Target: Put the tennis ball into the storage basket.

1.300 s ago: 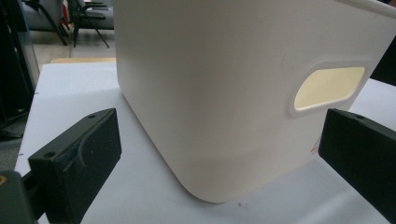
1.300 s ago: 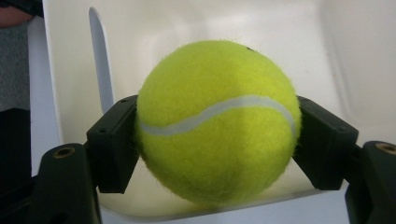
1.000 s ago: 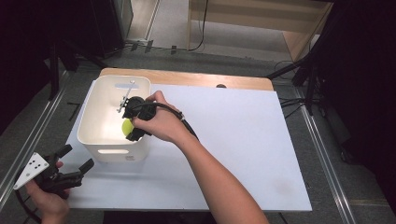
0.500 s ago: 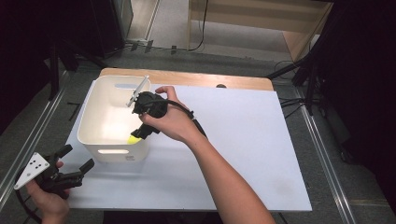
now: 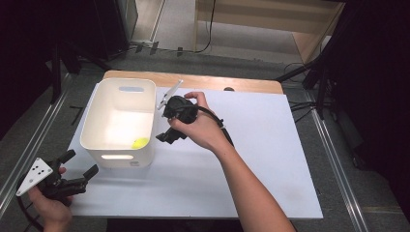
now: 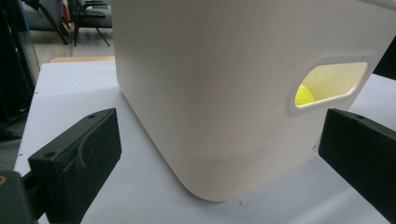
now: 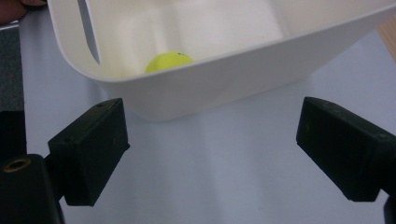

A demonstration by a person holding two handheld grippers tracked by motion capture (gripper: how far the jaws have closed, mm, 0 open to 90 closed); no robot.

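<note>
Risk is small: yellow ball (image 7: 168,61) lies in the white bin (image 7: 224,88) ahead of the right gripper's (image 7: 212,144) empty, spread jaws; left gripper (image 6: 219,154), likewise spread, could nudge the bin.

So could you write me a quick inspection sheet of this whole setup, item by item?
Surface: white board on a wooden table.
Job's things: white bin at the board's left; yellow ball in its near right corner.
Clutter: nothing seen.
Grippers: left tool open, at the board's near left corner, pointing at the bin; right tool open, empty, beside the bin's right wall.
Cables: black cable trails from the right tool along the wrist.
Surroundings: grey floor, dark stands, wooden furniture behind.
</note>
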